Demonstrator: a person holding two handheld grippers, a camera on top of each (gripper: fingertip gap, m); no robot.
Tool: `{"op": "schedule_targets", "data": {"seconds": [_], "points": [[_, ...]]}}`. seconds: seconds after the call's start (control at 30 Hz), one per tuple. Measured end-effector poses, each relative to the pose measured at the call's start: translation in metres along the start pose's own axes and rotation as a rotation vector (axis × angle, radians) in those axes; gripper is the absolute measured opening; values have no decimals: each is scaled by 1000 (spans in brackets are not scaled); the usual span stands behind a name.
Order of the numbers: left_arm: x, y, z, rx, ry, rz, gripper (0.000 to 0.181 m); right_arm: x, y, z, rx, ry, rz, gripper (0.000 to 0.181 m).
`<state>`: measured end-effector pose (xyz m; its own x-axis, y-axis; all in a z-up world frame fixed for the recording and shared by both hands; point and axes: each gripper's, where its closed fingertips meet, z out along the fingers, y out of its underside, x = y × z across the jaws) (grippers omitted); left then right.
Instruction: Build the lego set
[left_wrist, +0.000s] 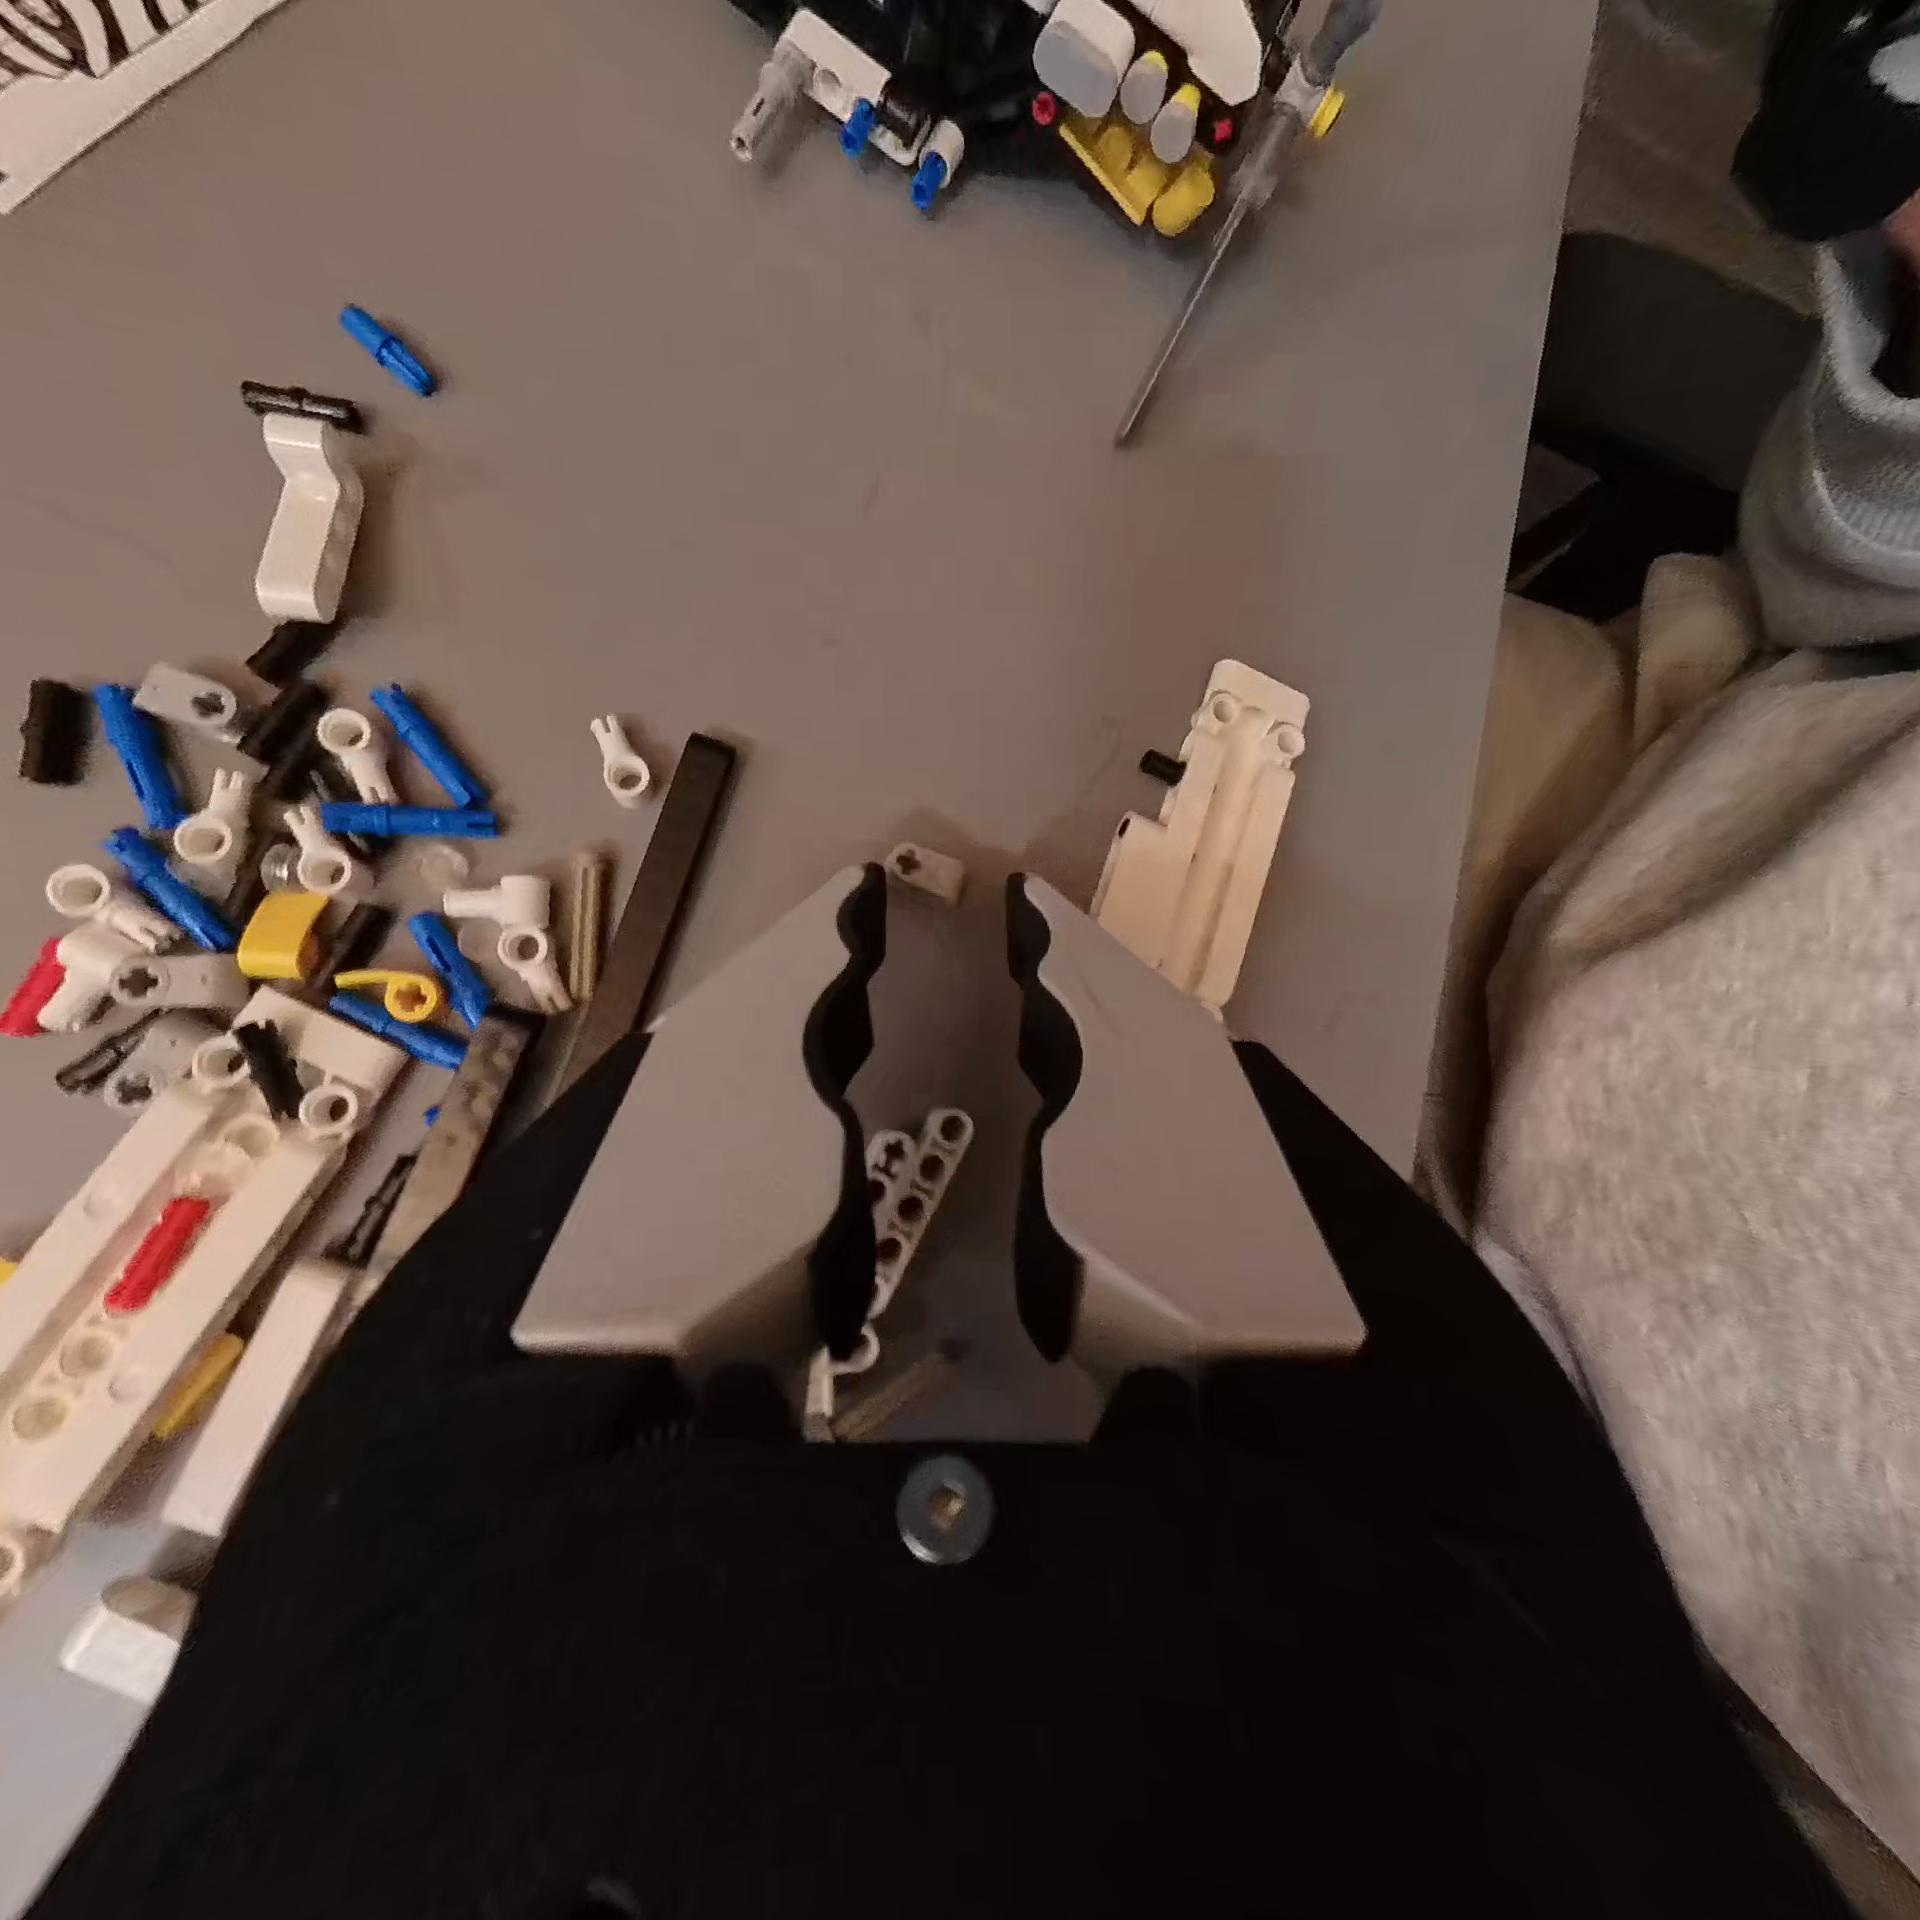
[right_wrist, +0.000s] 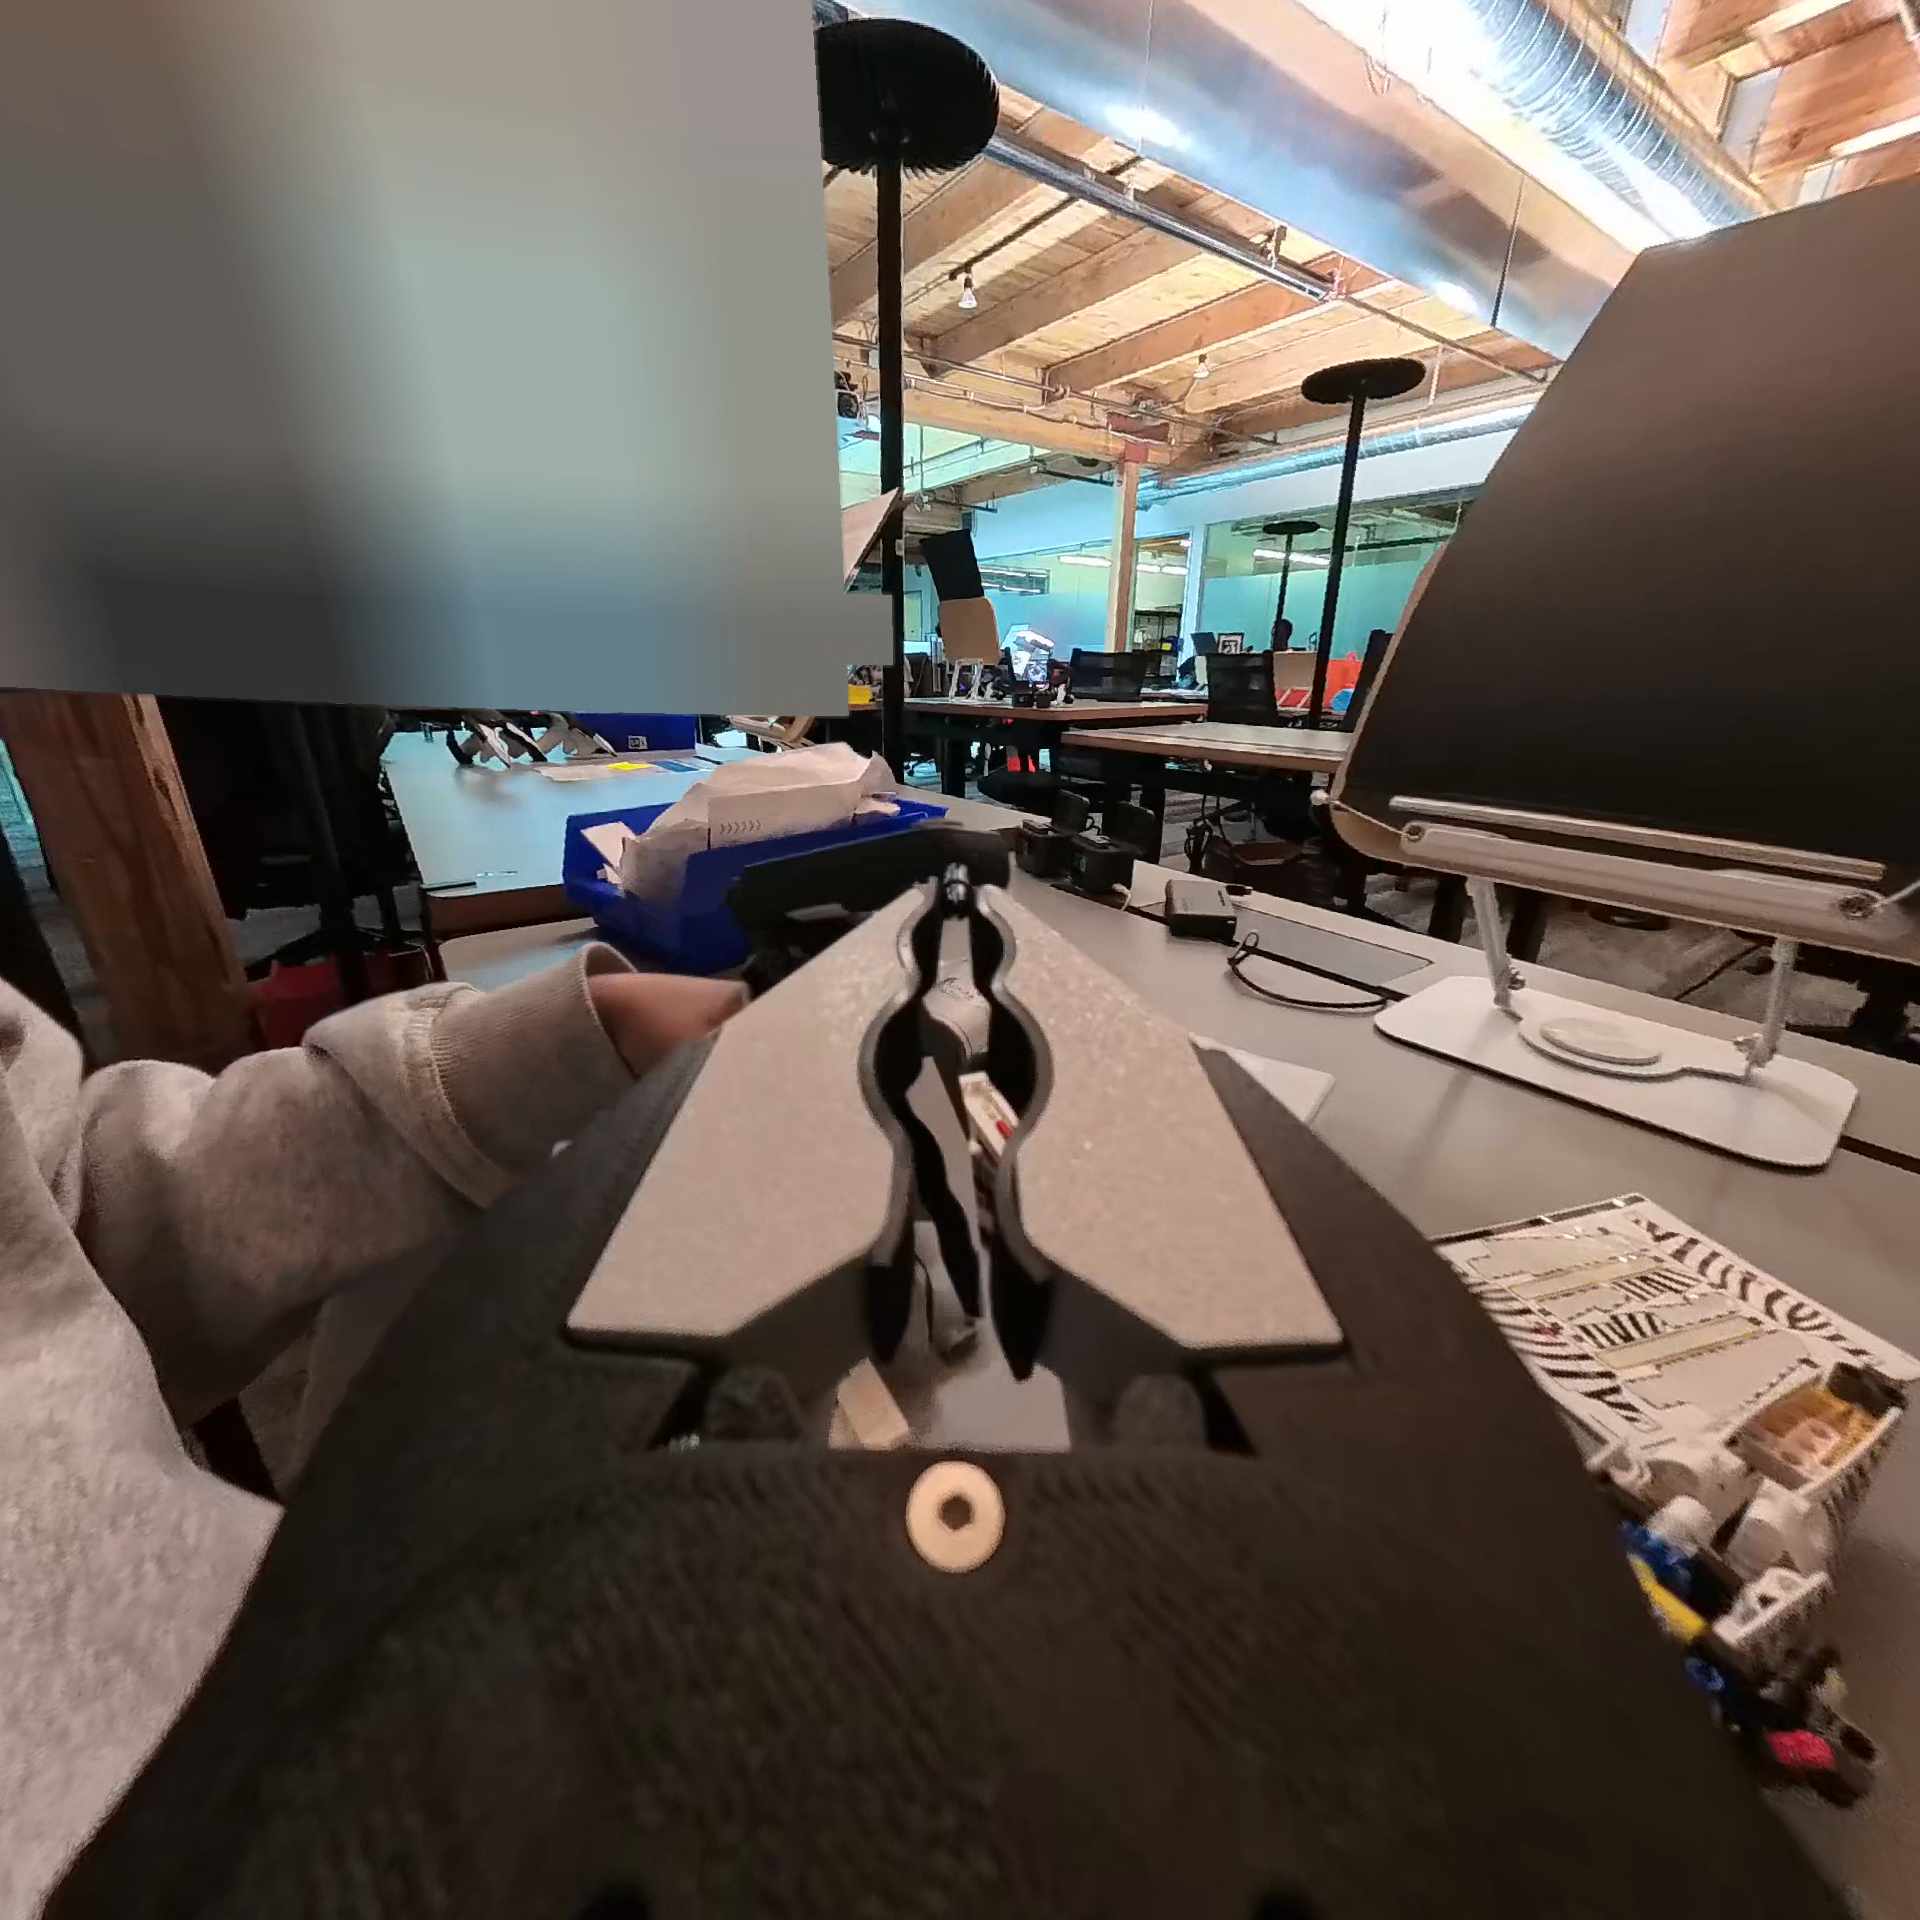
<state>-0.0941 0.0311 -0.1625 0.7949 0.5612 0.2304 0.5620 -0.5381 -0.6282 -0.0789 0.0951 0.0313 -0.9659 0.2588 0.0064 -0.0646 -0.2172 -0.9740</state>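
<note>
My left gripper (left_wrist: 945, 885) is open and empty, low over the grey table (left_wrist: 831, 468). A small tan connector brick (left_wrist: 925, 871) lies on the table just between its fingertips. A white panel piece (left_wrist: 1210, 831) lies right of them and a white holed beam (left_wrist: 920, 1174) shows under the jaws. The partly built black, white and yellow model (left_wrist: 1039, 83) stands at the far edge; it also shows in the right wrist view (right_wrist: 1756, 1558). My right gripper (right_wrist: 956, 891) is raised above the table and shut on a small black pin (right_wrist: 955, 883) at its tips.
A pile of loose blue, white, black and yellow parts (left_wrist: 291, 883) and a long black beam (left_wrist: 665, 883) lie left. A thin metal tool (left_wrist: 1184, 312) lies by the model. A striped sticker sheet (right_wrist: 1621, 1320), a tablet stand (right_wrist: 1621, 1060), a blue bin (right_wrist: 665, 894) and a person's grey sleeve (right_wrist: 260, 1143) are near. The gap from one gripper's tips to the other's is roughly 20 centimetres.
</note>
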Motion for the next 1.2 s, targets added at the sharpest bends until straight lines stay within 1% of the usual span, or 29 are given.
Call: {"op": "schedule_targets", "data": {"seconds": [0.13, 0.17, 0.23, 0.3, 0.37, 0.4, 0.5, 0.63, 0.73, 0.9, 1.07, 1.2], "points": [[-1, 7, -7, 21, -15, -5, 5, 0, 7, -2, -5, -3, 26, 2], [-4, 6, -7, 31, -29, -5, 6, 0, 8, -2, -5, -6, 35, 2], [-8, 1, -6, 58, -48, -14, 16, -1, 11, 0, -9, -11, 47, 2], [-7, -3, -3, 72, -40, -25, 27, -2, 13, 2, -14, -15, 50, 1], [-3, -3, 3, 60, -25, -24, 31, -3, 15, 3, -22, -15, 44, 1], [-2, -2, 5, 51, -29, -17, 30, -3, 16, 4, -26, -14, 39, 1], [-2, -1, 6, 39, -37, 4, 15, -4, 21, 6, -41, -17, 33, 1], [-2, -4, 3, 59, -34, 13, 13, -5, 29, 10, -60, -28, 49, 2], [-1, -16, -4, 150, -4, 0, 14, -4, 33, 12, -66, -36, 72, 2], [-1, -40, -25, 351, 54, -34, 13, -1, 39, 16, -77, -36, 93, 2], [-3, -45, -36, 441, 67, 4, 14, -3, 48, 22, -106, -41, 97, 2], [2, -59, -52, 591, 94, 33, 14, 3, 58, 25, -147, -4, 93, 2]]}}
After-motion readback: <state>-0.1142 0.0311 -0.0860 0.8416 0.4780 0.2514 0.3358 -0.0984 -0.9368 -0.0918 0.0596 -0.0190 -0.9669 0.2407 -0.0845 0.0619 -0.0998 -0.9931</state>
